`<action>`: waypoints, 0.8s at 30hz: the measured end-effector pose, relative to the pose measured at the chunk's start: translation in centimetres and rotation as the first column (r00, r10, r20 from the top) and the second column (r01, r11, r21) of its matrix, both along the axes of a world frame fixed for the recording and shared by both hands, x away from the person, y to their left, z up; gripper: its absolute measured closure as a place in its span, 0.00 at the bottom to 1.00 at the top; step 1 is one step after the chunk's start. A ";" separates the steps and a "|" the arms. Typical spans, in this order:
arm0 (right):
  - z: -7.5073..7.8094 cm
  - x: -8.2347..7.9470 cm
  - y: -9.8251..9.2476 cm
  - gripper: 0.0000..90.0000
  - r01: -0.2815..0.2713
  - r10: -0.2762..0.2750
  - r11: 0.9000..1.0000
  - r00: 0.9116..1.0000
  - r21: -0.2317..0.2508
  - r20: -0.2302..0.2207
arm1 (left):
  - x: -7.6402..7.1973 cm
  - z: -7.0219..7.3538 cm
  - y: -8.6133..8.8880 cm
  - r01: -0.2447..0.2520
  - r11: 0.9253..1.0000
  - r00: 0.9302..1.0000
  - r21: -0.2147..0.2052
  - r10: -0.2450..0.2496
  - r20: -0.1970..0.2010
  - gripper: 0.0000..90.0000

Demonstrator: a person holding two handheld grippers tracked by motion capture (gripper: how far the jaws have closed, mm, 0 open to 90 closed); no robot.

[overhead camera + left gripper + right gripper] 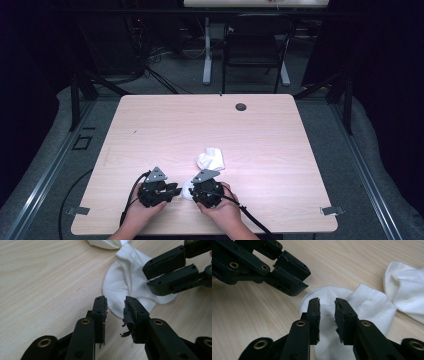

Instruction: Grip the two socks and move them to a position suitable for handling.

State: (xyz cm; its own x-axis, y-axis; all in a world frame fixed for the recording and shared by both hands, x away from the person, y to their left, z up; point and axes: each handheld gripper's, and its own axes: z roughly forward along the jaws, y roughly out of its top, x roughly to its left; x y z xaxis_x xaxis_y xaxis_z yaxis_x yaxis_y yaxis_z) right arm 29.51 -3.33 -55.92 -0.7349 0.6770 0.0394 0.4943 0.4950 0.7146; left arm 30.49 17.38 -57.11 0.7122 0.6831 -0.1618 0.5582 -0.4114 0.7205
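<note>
Your left hand-held gripper [172, 191] is resting low over the near part of the wooden surface [150, 130], its jaws standing slightly spread at the rounded edge of the white sock [130, 280]. Just right, your right hand-held gripper [192, 192] is hovering over the sock, jaws spread, gripping nothing.

Left gripper [116, 307] low over table [45, 277], jaws slightly apart, nothing between them. Pads worn, right pad [128, 315] frayed with shreds hanging. Tips at rounded near edge of white sock [127, 282]; contact unclear. Sock lies flat, stretches toward top edge, bunched there. Right gripper [146, 277] enters from upper right, jaws nearly closed, over sock's right side.
</note>
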 end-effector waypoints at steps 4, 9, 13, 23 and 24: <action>-0.5 0.2 0.4 0.81 -0.008 0.008 1.000 1.000 -0.017 -0.007 | 0.0 0.0 0.0 -0.001 1.000 1.000 0.002 0.001 -0.007 0.80; -0.9 0.3 0.7 0.79 -0.011 0.011 0.999 1.000 -0.043 -0.014 | 0.1 0.0 0.1 0.000 1.000 1.000 0.008 0.000 -0.003 0.80; -1.2 0.3 0.7 0.80 -0.018 0.017 0.997 1.000 -0.071 -0.013 | 0.1 0.0 0.1 -0.005 1.000 1.000 0.005 0.005 -0.003 0.80; -1.5 0.3 0.7 0.89 0.001 -0.002 0.998 1.000 -0.065 -0.007 | 0.1 0.1 0.2 -0.007 1.000 1.000 0.005 0.007 -0.003 0.79; -1.4 0.3 0.7 0.90 0.000 -0.001 0.998 1.000 -0.067 -0.011 | 0.1 0.1 0.2 -0.007 1.000 1.000 0.006 0.007 -0.003 0.79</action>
State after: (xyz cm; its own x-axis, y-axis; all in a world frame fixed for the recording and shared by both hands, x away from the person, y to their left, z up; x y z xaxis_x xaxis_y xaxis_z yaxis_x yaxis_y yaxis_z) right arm 29.85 -2.67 -57.34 -0.7342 0.6789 0.0026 0.5026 0.5411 0.6742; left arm 30.60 17.53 -57.05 0.7070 0.6890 -0.1597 0.5630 -0.4117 0.7166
